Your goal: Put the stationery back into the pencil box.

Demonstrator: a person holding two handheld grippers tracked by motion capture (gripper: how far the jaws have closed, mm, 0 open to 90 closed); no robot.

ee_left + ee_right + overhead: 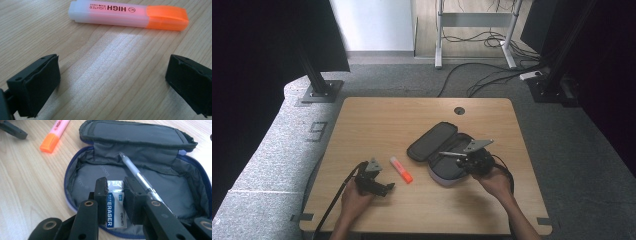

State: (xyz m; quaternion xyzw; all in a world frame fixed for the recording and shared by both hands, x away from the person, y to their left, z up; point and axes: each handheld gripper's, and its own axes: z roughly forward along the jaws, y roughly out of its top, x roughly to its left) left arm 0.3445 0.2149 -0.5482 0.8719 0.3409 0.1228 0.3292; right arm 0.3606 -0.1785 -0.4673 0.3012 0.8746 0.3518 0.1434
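Note:
An open dark pencil case lies right of the table's middle, lid folded back. Inside it rests a clear pen, also seen from above as the pen. My right gripper hangs over the case, shut on a white and blue eraser; from above the right gripper sits at the case's near end. An orange-capped highlighter lies on the bare wood. My left gripper stands open just short of the highlighter, low over the table, at front left.
The wooden table has a cable hole near its far edge. Black stand bases and loose floor cables lie beyond the table. The highlighter is left of the case in the right gripper view.

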